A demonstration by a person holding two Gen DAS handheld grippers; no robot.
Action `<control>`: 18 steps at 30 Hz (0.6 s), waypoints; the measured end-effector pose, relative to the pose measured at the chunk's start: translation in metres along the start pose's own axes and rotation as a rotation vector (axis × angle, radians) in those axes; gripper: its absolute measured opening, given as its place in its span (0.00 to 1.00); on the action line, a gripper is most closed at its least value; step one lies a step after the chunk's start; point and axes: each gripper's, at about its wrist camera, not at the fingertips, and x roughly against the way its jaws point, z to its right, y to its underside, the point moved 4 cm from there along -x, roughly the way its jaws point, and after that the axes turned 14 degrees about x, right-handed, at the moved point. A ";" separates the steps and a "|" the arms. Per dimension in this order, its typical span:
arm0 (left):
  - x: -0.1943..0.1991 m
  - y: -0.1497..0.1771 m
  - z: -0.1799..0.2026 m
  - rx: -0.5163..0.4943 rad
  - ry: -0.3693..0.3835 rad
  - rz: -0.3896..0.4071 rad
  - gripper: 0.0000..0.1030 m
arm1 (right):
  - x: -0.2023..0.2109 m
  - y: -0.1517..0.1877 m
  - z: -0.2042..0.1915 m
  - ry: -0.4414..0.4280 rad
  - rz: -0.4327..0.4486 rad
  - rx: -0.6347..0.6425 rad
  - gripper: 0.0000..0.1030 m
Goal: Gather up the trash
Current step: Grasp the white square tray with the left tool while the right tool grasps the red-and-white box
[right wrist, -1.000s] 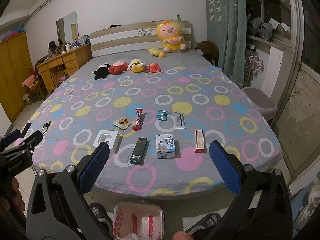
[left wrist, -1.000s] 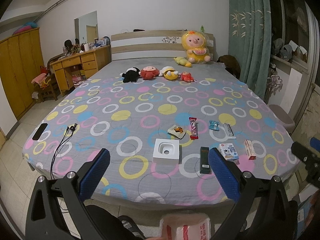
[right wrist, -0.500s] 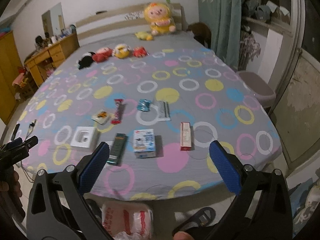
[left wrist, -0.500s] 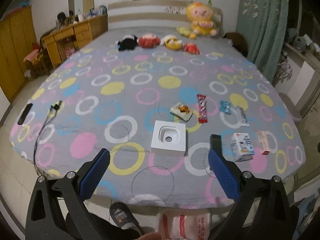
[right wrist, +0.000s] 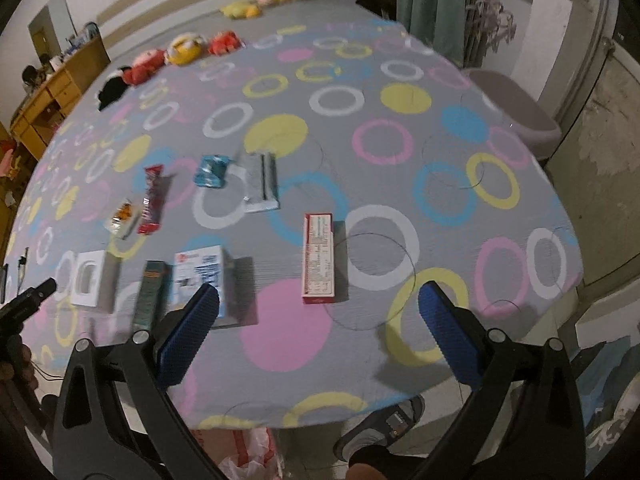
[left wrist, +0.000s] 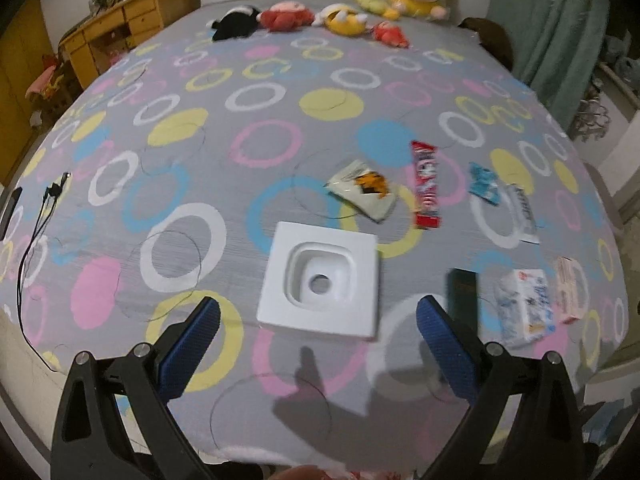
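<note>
Several pieces of trash lie on the bed near its front edge. A white square tray insert lies just beyond my open, empty left gripper. Past it lie a white snack packet, a red candy wrapper, a blue wrapper, a dark green box, a blue-white carton and a red-white box. My right gripper is open and empty, just short of the red-white box, with the blue-white carton by its left finger.
A red-and-white plastic bag lies on the floor below the bed's edge. Plush toys line the far end of the bed. A phone and black cable lie at the left edge. A grey bin stands right of the bed.
Both grippers have moved forward and tilted down over the bed's front edge. The trash now lies much closer to the fingers. Both stay open.
</note>
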 end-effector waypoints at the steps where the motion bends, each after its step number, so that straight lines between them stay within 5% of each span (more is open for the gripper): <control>1: -0.007 -0.003 -0.004 0.008 -0.012 -0.007 0.93 | -0.009 -0.001 0.001 -0.002 -0.015 -0.003 0.95; 9: -0.067 -0.016 -0.037 0.094 -0.037 -0.128 0.93 | -0.089 -0.009 0.012 -0.033 -0.132 -0.019 0.95; 18: -0.101 -0.013 -0.040 0.070 -0.036 -0.202 0.93 | -0.158 -0.007 0.014 -0.067 -0.246 -0.058 0.95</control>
